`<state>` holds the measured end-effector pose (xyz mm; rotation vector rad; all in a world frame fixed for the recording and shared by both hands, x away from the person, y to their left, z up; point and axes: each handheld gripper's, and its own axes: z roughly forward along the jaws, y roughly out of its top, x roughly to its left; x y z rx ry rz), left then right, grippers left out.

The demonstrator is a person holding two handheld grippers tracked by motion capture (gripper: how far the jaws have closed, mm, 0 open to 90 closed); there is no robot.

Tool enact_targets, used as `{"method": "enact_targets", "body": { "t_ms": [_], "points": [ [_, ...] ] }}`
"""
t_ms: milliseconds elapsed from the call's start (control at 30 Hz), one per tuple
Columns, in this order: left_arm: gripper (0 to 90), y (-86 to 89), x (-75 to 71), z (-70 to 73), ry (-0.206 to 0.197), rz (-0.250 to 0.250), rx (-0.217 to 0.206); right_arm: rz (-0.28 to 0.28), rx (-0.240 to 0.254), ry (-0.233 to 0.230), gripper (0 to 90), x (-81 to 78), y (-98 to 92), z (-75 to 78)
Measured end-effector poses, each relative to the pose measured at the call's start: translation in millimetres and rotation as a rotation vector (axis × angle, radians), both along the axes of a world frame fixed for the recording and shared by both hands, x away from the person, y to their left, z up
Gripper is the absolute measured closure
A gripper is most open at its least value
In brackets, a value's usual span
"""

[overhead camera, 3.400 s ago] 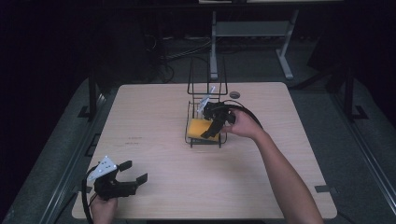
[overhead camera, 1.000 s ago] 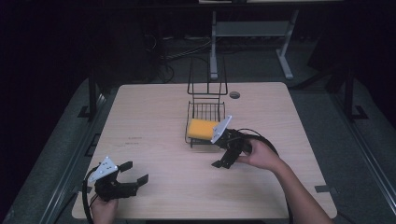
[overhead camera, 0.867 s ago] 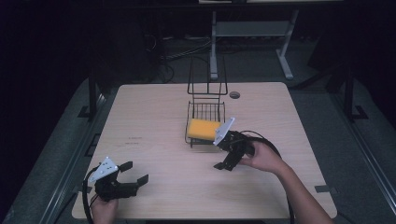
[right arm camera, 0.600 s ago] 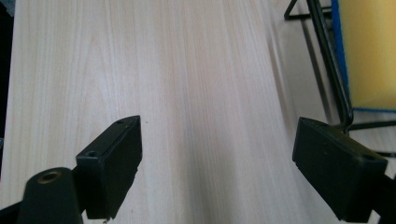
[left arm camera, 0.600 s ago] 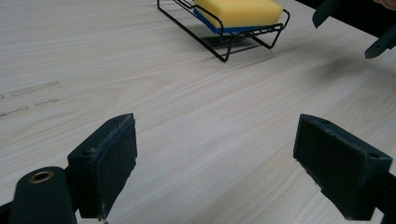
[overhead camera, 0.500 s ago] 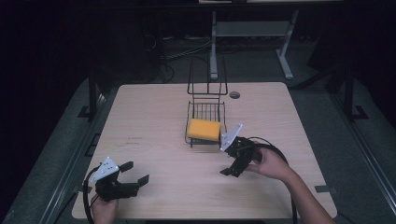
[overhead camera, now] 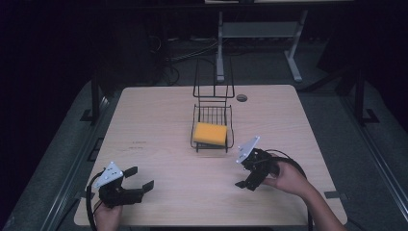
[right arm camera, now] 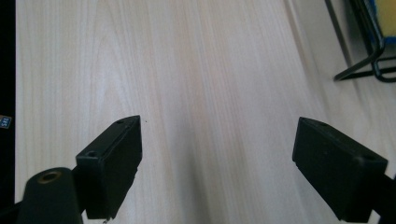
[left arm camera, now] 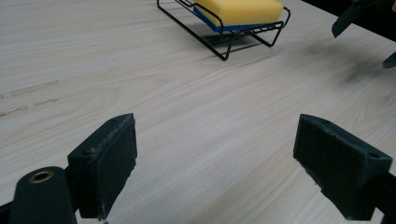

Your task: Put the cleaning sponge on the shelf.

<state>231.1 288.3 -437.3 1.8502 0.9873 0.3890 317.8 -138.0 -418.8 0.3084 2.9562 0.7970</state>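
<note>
A yellow sponge [overhead camera: 210, 133] with a blue underside lies in a black wire rack [overhead camera: 213, 113] at the middle of the wooden table [overhead camera: 159, 120]. The left gripper view shows the sponge [left arm camera: 243, 10] in the rack [left arm camera: 219, 39] at the top. My right gripper [overhead camera: 244, 175] is open over bare table in front of and to the right of the rack, nothing between its jaws. My left gripper [overhead camera: 138, 177] rests open near the front left corner, also holding nothing. In the right gripper view [right arm camera: 215, 172] a corner of the rack [right arm camera: 362, 44] shows at top right.
The rack has a tall wire handle [overhead camera: 213, 77] at its far side. A round cable hole [overhead camera: 242, 97] sits behind it. A metal stand [overhead camera: 255, 33] is beyond the table's far edge. A cable [overhead camera: 288, 159] loops by the right hand.
My right gripper has drawn back from the rack toward the front right of the table, leaving the sponge in the rack. The left gripper has stayed put.
</note>
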Motion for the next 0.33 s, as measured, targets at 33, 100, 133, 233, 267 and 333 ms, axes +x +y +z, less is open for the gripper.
{"method": "enact_targets", "body": {
  "t_ms": [33, 100, 133, 233, 267, 333],
  "points": [
    [12.8, 0.0, -0.1, 0.1, 0.000, 0.000, 0.001, -0.001, 0.000, 0.001, 15.6, -1.4, -1.5, -0.7],
    [12.8, 0.1, -0.1, 0.1, 0.000, -0.001, 0.001, -0.011, 0.003, 0.000, 15.3, -4.5, -4.5, -2.1],
    [12.8, 0.0, 0.0, -0.1, -0.001, 0.000, -0.001, -0.016, 0.009, 0.004, 15.3, -6.0, -6.1, -2.8],
    [12.8, -0.2, 0.3, 0.0, 0.000, 0.000, 0.001, -0.026, 0.002, -0.001, 14.4, -11.2, -10.1, -5.5],
    [12.8, -0.2, 0.4, 0.2, -0.001, 0.000, 0.002, -0.032, -0.002, -0.006, 14.4, -13.9, -11.4, -5.8],
    [12.8, -0.1, 0.8, 0.0, -0.002, -0.001, 0.004, -0.039, 0.004, -0.018, 14.4, -19.2, -14.7, -5.7]
  ]
}}
